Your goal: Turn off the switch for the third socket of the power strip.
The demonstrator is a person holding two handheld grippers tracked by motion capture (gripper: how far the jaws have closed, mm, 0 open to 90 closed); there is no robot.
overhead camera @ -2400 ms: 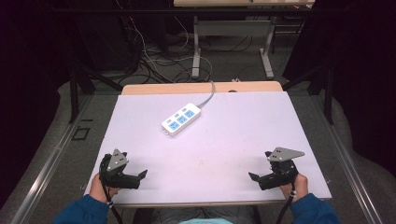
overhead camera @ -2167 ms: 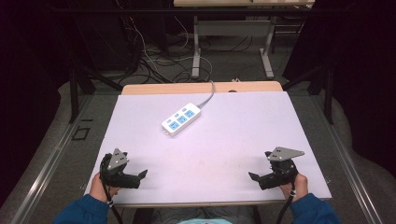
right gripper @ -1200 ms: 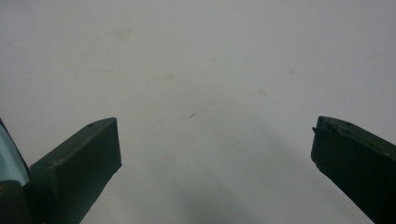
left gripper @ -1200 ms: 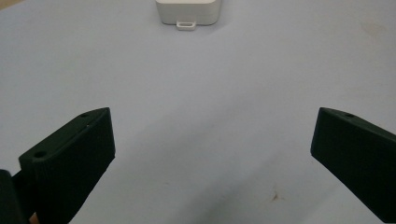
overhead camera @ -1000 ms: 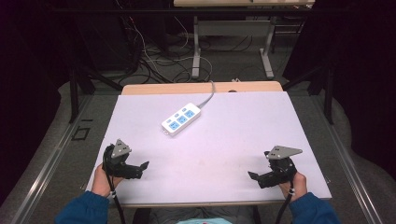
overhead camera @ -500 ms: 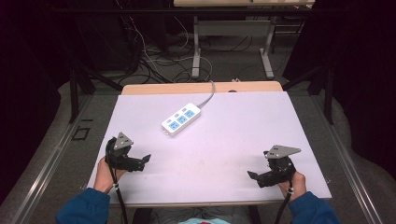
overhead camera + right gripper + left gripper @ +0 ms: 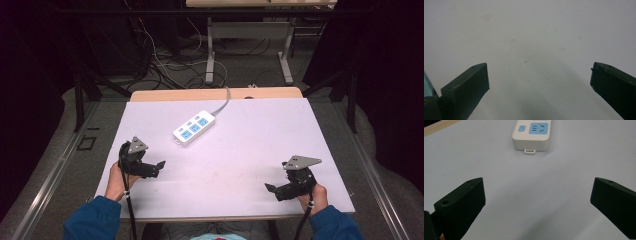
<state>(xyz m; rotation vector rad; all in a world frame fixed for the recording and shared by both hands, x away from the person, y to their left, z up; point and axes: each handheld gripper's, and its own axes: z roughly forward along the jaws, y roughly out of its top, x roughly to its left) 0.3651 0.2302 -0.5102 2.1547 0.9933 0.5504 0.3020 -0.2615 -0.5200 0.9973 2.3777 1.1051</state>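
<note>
Now the left gripper sits near the table's left edge, jaws spread wide, empty, pointed at the power strip, which lies toward the far edge, left of centre, a short way ahead. Looks like the approach step; next it must close the gap & line up w/ the strip's near end. Right gripper, by the near right corner, also spread, idle. Strip's far end is cut off in the left gripper view; its cable runs off the far edge, probably to a plug out of sight.

white power strip with blue sockets lies slanted on white flat counter | left black claw wide open, near the strip | right black claw open, well apart from it
</note>
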